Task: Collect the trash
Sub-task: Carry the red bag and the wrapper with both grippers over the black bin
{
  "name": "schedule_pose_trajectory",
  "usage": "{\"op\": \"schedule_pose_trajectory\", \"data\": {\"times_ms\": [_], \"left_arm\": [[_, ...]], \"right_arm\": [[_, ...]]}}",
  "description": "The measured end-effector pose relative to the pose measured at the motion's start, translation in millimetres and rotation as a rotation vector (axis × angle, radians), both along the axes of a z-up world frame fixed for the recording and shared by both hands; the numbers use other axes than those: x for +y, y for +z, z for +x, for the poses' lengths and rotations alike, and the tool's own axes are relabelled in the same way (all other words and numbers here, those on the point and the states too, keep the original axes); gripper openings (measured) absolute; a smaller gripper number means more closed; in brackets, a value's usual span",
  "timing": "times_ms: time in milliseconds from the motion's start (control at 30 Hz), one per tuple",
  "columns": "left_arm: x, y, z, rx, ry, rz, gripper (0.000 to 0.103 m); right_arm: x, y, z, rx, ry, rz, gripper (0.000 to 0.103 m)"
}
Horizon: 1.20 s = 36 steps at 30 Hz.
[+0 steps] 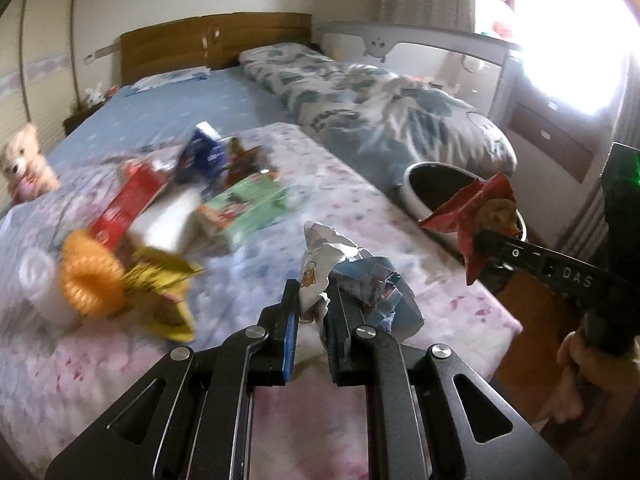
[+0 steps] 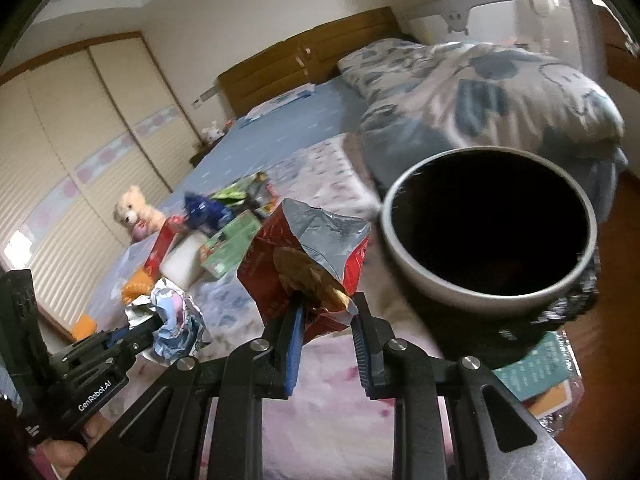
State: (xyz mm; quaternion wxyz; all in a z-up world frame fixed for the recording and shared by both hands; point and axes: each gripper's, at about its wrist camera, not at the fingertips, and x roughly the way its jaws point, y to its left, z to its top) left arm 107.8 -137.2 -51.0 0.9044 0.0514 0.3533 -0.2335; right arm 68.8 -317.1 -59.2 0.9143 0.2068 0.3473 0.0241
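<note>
My left gripper is shut on a crumpled white and blue wrapper, held just above the pink bedspread. In the right wrist view the same gripper and its wrapper show at the lower left. My right gripper is shut on the bottom of an opened red snack bag with a silver inside. The bag hangs just left of a dark bin with a pale rim. From the left wrist view, the red bag in the right gripper is over the bin's rim.
A blurred pile lies on the bed: a red box, a green box, a blue pack, a yellow wrapper and an orange ring. A teddy bear sits at the left. A folded duvet lies behind the bin.
</note>
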Motion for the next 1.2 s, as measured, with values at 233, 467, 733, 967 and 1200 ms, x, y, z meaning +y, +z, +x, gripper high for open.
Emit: {"op": "schedule_pose_trajectory", "data": {"times_ms": [233, 467, 733, 967, 1200], "left_arm": [[-33, 8, 1, -0.019, -0.058, 0.003, 0.011], [-66, 13, 11, -0.018, -0.089, -0.006, 0.011], [-104, 15, 26, -0.007, -0.128, -0.007, 0.011], [-132, 11, 38, 0.004, -0.150, 0.002, 0.011], [-150, 6, 53, 0.038, -0.156, 0.008, 0.011]], "right_arm": [[-35, 4, -12, 0.001, -0.073, -0.010, 0.023], [-66, 2, -15, 0.014, -0.127, -0.016, 0.023], [-93, 0, -15, 0.036, -0.164, -0.017, 0.023], [-111, 0, -7, 0.057, -0.183, -0.023, 0.023], [-126, -1, 9, 0.084, -0.180, -0.034, 0.023]]}}
